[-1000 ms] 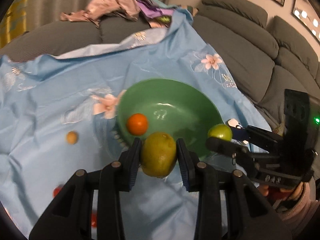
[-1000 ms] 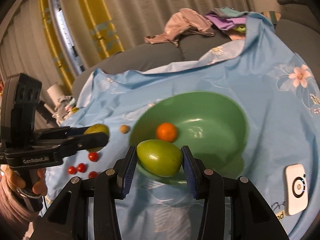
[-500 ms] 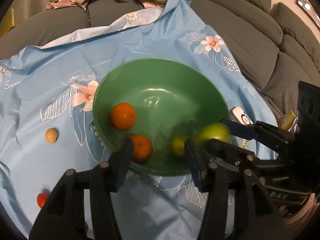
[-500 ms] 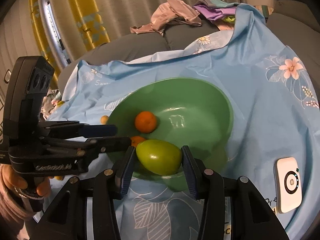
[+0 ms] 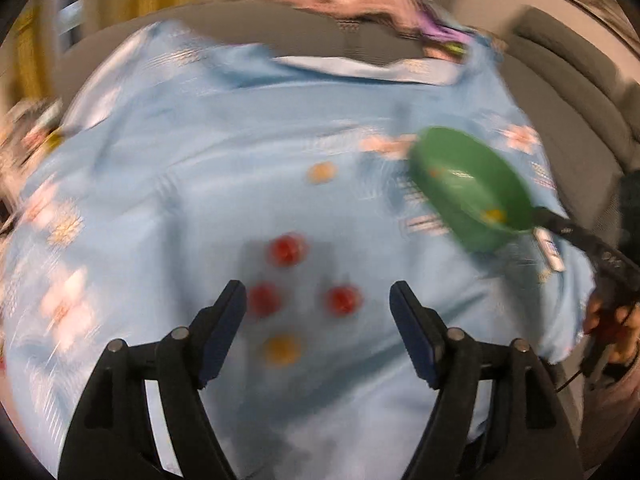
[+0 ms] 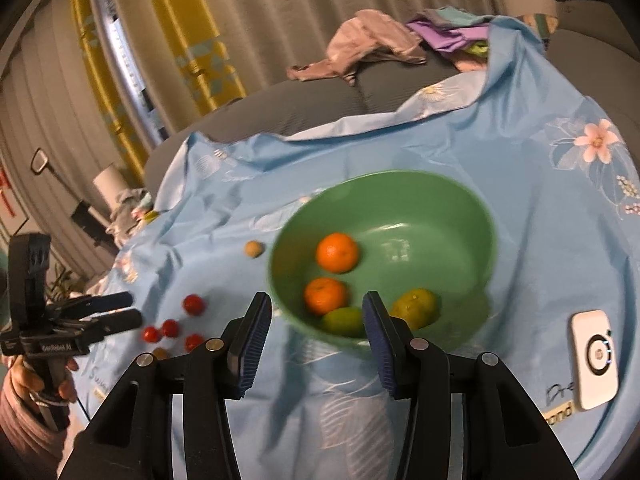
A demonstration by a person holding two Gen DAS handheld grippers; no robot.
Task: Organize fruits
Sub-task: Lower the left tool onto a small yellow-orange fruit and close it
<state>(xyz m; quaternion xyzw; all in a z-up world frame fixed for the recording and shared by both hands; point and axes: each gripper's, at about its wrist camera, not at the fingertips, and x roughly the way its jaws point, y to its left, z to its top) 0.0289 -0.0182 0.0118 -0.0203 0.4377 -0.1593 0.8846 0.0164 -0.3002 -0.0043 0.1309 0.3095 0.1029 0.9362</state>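
Right wrist view: green bowl (image 6: 460, 216) seen on blue cloth (image 6: 520, 152), four fruits inside.
Right gripper (image 6: 316, 320) is held parted and empty before the bowl's near rim. Left gripper (image 5: 318, 316), jaws just opened wide, nothing between, is poised over red fruits (image 5: 287, 250) on the cloth; bowl lies off to its right.

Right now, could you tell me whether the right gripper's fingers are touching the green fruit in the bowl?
Apart. In the right wrist view the right gripper is open, and the green fruit lies inside the green bowl with nothing pressing on it.
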